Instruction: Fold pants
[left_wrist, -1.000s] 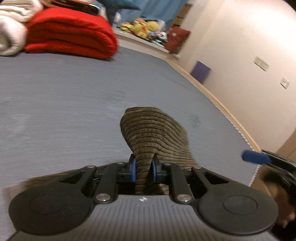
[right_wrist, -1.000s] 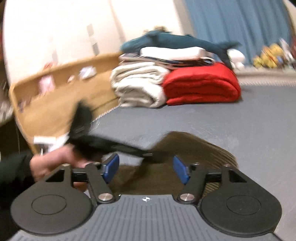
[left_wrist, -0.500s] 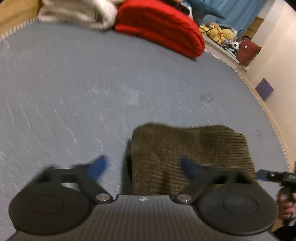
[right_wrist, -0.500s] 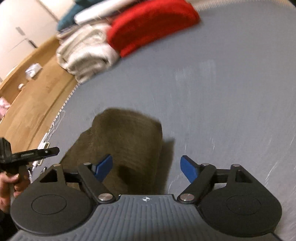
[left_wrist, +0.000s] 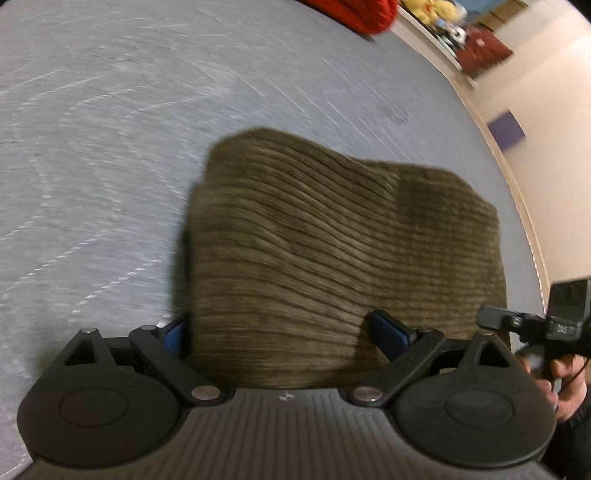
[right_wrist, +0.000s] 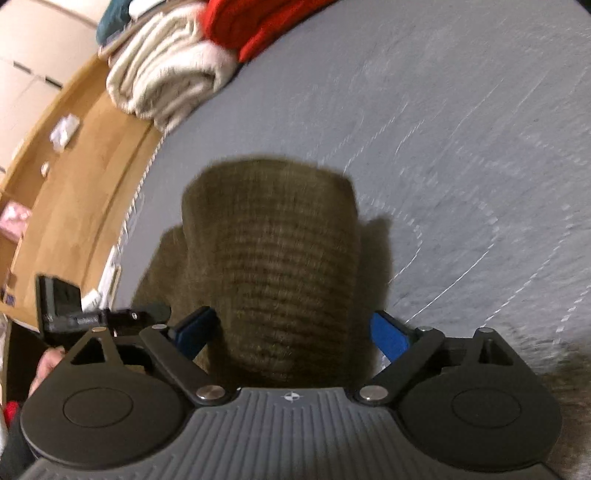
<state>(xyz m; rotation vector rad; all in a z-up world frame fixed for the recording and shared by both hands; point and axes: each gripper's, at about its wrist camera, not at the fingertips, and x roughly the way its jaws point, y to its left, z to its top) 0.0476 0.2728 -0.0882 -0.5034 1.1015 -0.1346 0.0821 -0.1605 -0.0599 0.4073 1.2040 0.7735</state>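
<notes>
The brown corduroy pants (left_wrist: 332, 251) lie folded in a thick bundle on the grey bed cover (left_wrist: 92, 147). My left gripper (left_wrist: 282, 334) hangs just above their near edge, open wide: one blue pad sits beside the left edge and the other over the cloth, neither pressing. In the right wrist view the pants (right_wrist: 273, 258) run away from my right gripper (right_wrist: 291, 332), whose jaws are opening, with the near end of the bundle between them untouched. Each gripper shows in the other's view, with a hand on it: the right gripper (left_wrist: 554, 321) and the left gripper (right_wrist: 74, 310).
A rolled red blanket (right_wrist: 258, 26) and a cream blanket (right_wrist: 166, 74) are stacked at the far end of the bed. A wooden ledge (right_wrist: 74, 184) with small items runs along one side. Plush toys (left_wrist: 436, 7), a dark red bag (left_wrist: 484, 48) and a purple box (left_wrist: 506, 129) stand by the wall.
My left gripper let go of the raised fold of pants and opened wide. Both grippers sank and tilted down toward the cloth, which now lies flat. The right jaws widened.
</notes>
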